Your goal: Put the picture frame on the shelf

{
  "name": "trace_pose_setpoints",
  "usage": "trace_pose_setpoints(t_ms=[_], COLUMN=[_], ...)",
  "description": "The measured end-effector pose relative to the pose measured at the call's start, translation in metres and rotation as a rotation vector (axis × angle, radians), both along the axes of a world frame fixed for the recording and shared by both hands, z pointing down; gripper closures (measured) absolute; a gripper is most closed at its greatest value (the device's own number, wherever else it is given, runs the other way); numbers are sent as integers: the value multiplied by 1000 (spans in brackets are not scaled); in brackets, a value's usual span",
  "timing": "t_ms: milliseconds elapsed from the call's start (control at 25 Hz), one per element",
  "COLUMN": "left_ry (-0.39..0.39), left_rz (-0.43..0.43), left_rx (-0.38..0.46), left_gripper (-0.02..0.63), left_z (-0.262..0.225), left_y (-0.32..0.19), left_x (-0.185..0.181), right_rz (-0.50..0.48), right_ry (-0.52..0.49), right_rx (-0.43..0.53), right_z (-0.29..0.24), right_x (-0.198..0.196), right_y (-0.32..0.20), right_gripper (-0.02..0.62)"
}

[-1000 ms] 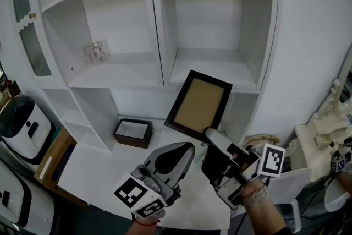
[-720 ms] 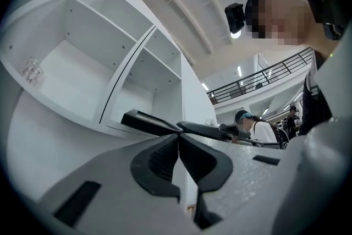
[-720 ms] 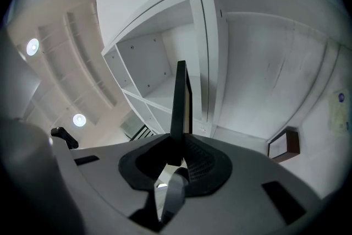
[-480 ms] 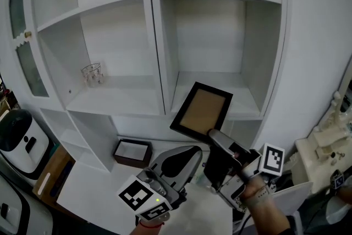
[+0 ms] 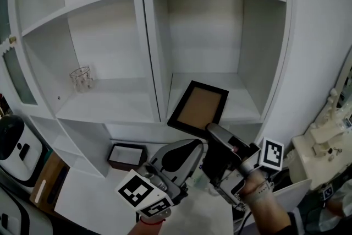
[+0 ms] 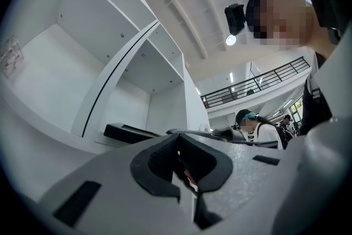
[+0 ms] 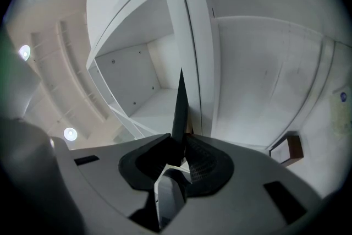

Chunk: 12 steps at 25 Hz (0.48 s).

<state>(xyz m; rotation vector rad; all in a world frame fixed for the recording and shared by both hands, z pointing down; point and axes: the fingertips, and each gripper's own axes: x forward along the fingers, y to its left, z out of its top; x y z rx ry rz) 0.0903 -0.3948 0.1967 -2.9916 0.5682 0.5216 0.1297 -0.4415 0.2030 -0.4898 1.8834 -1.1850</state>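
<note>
While the right gripper point(image 5: 214, 135) keeps its jaws clamped on the lower corner of the picture frame point(image 5: 198, 109), the head view shows the frame tilted across the front lip of the lower right shelf point(image 5: 242, 97). That bay stands bare and wide between the divider point(image 5: 154, 63) and the side wall. The left gripper point(image 5: 192, 147) hangs just beneath, above the counter point(image 5: 93, 190).

Left gripper view: the jaws are together with nothing between them, and the frame's dark edge lies ahead at the shelf lip.

Right gripper view: the frame rises edge-on from the clamped jaws, close beside the divider's front edge.
</note>
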Motion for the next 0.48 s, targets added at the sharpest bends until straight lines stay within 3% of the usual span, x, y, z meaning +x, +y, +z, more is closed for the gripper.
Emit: trace_pose_setpoints(t_ms=[480], left_ry=[15], left_rz=[31], left_rx=[-5], left_gripper=[591], left_z=[-7], left_y=[-19], left_x=[16], right_rz=[3], right_ry=[-12], right_rx=[35], right_z=[-13], right_x=[8], right_y=[-11], right_gripper=[481])
